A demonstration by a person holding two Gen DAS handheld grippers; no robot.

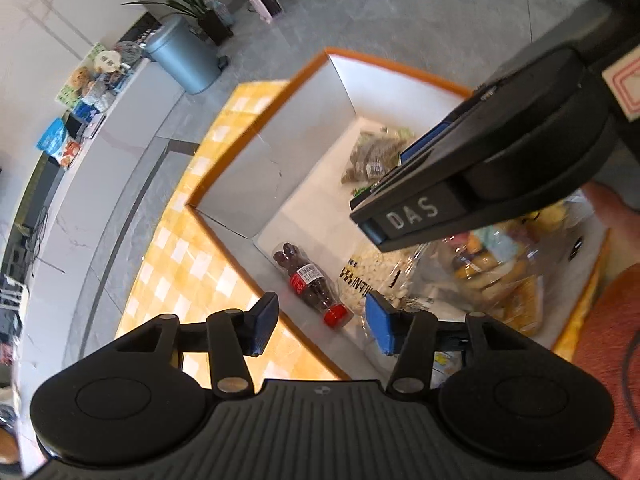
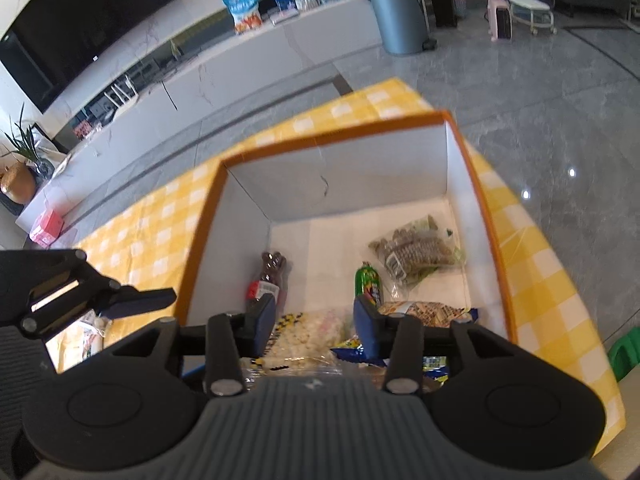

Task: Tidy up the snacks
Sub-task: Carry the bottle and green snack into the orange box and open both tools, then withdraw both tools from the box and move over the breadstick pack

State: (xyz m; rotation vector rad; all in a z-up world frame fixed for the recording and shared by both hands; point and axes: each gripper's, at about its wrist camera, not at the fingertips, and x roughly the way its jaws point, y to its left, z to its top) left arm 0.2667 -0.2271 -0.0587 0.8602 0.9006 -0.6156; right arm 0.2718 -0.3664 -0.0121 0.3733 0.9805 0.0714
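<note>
Left gripper (image 1: 320, 328) stands with its blue pads apart and nothing pressed between them; I see it above the near edge of the orange-rimmed box (image 1: 280, 80). Below lies the bottle-shaped candy pack (image 1: 310, 286) with a red cap, beside the popcorn bag (image 1: 376, 276).

Right gripper (image 2: 316, 320) is also released, holding nothing, over the same box (image 2: 332, 130). Under it I see the popcorn bag (image 2: 306, 332), the green tube (image 2: 367, 282) and a brown snack packet (image 2: 416, 254) on the box floor.
</note>
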